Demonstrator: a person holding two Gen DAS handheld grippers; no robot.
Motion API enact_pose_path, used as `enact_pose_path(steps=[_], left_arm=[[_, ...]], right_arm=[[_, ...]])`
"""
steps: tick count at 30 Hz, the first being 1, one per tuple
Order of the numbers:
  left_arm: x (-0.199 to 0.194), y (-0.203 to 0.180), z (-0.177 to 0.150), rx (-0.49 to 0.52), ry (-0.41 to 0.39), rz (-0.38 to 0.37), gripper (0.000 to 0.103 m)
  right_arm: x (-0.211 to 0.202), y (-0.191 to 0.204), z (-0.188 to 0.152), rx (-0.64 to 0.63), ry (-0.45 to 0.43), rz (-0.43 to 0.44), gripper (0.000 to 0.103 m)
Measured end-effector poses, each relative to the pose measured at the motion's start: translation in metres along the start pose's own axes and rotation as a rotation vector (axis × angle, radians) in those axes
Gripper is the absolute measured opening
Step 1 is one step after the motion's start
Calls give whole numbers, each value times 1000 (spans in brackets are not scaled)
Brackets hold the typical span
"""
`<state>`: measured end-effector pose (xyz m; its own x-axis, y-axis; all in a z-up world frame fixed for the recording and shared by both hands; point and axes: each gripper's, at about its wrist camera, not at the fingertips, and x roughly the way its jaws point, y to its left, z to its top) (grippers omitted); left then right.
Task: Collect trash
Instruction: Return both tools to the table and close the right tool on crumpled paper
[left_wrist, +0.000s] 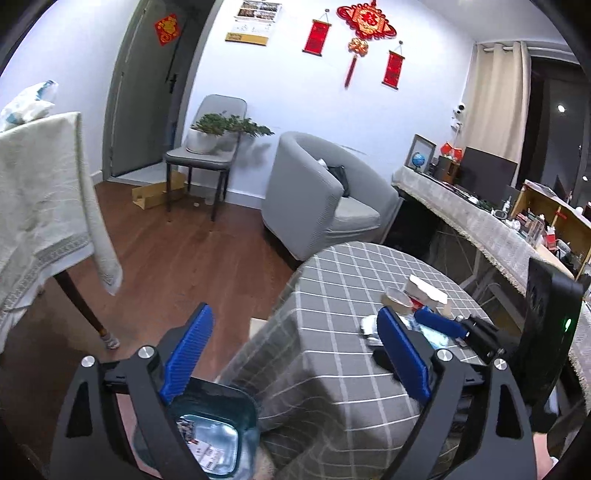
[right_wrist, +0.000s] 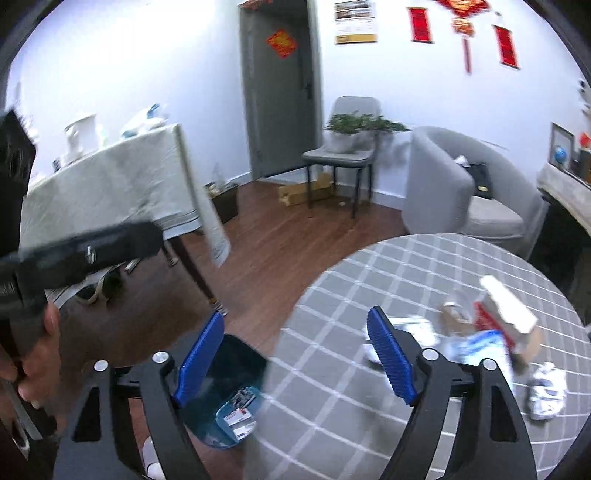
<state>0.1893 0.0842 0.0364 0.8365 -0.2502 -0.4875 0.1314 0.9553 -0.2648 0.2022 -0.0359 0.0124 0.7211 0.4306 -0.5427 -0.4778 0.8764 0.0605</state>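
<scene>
Both your grippers are wide open with nothing in them right now. In the left wrist view the left gripper (left_wrist: 295, 354) straddles the near edge of the checked table (left_wrist: 343, 277), blue pads spread, empty air between. Same for the right gripper (right_wrist: 295, 358) in its own view: jaws apart, no trash pinched.

The teal bin (right_wrist: 229, 398) sits on the floor at bottom centre of both views, tucked against the table's edge — handy, since the carry from tabletop to bin is short. There's already some paper in the bottom of it (left_wrist: 210, 439).

The remaining trash is bunched at the right side of the table: a white carton (right_wrist: 508, 306), crumpled wrappers (right_wrist: 548, 391) and a foil-looking scrap (right_wrist: 413, 328). My guess is the open jaws mean you're set up for the next grab — that pile's closest to your right gripper.
</scene>
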Motion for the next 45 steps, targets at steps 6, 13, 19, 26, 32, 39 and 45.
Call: enact_pose_path(steps=[6,13,19,26,32,39,45], left_arm=[[24,-29,-5,12,30,-45,92],[47,-53,-11,3,58,-71,92],[71,-70,-17,3,93,-63,92],[97,-83,-26,31,133,-35,92],[115,-97,-34,54,165,-10,91],[135,-107,-30,38,170,-17,87],[156,-111,-32,29,215,2,77]], right_arm=[[-22,-45,-4,65,-33,-59,87],[-36,-86,-15,135,-39,-112,90],[-44,-111,-26,172,-26,-155,91],[-45,-142,-40,238,9,-194,91],[-45,-156,-47,263,29,-213,91],[-41,-164,-52,240,60,-246,91],[-38,-181,-59,226,103,-296,91]])
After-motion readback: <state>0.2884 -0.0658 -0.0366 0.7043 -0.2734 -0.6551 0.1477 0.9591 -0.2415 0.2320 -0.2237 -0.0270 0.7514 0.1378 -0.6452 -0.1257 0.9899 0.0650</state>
